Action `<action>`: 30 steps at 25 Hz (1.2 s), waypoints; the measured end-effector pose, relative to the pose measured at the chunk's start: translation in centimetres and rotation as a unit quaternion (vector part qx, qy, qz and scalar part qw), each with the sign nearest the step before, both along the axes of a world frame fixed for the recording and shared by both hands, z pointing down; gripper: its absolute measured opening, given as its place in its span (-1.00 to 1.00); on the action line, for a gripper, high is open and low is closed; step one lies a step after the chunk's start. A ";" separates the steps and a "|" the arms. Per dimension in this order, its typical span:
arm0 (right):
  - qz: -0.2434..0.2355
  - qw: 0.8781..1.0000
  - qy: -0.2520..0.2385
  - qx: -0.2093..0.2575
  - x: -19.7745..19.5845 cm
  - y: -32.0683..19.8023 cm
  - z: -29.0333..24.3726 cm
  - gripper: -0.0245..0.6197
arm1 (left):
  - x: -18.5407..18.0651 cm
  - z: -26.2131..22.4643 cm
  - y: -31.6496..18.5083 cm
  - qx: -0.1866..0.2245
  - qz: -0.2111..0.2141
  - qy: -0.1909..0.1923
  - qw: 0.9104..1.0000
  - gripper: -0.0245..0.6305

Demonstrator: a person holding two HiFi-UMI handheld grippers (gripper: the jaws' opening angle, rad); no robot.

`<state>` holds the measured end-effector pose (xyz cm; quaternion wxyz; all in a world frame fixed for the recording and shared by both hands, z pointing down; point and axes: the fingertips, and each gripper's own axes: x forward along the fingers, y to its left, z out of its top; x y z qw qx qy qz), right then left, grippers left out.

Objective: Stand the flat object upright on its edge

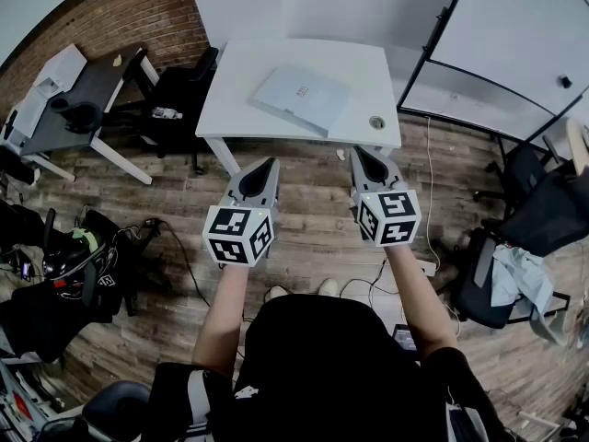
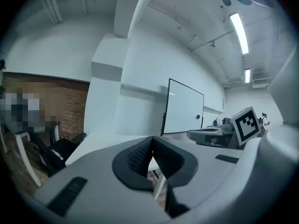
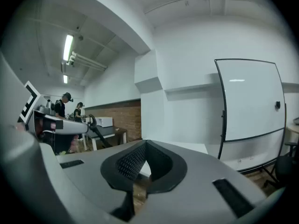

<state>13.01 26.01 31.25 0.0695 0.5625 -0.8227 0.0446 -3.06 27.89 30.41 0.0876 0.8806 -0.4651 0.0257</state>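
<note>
Flat grey object (image 1: 302,98) lies on its broad face on the white counter (image 1: 248,72), right of centre and close to the near edge, near a round cable hole (image 1: 376,122) by the near right corner. Short of the counter, above the wood floor (image 1: 304,238), the left hand-held gripper (image 1: 270,166) and right hand-held gripper (image 1: 358,154) hang side by side, each with jaws pressed together on nothing.

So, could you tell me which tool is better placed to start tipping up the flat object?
Probably right: the right tool hangs nearer the flat object than the left tool; both shut.
</note>
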 end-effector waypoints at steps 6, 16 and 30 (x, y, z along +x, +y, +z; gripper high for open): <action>-0.009 1.000 0.005 0.005 1.2 0.5 0.0 -0.80 | 1.6 0.3 0.4 -0.005 -0.003 0.000 1.000 -0.88; -0.041 0.999 0.004 -0.011 4.1 0.6 1.8 -0.80 | 5.3 1.2 0.2 -0.012 -0.014 0.004 1.000 -0.88; -0.064 0.998 0.011 -0.014 5.8 -0.1 3.8 -0.80 | 7.3 2.3 0.0 -0.007 -0.037 -0.018 0.999 -0.88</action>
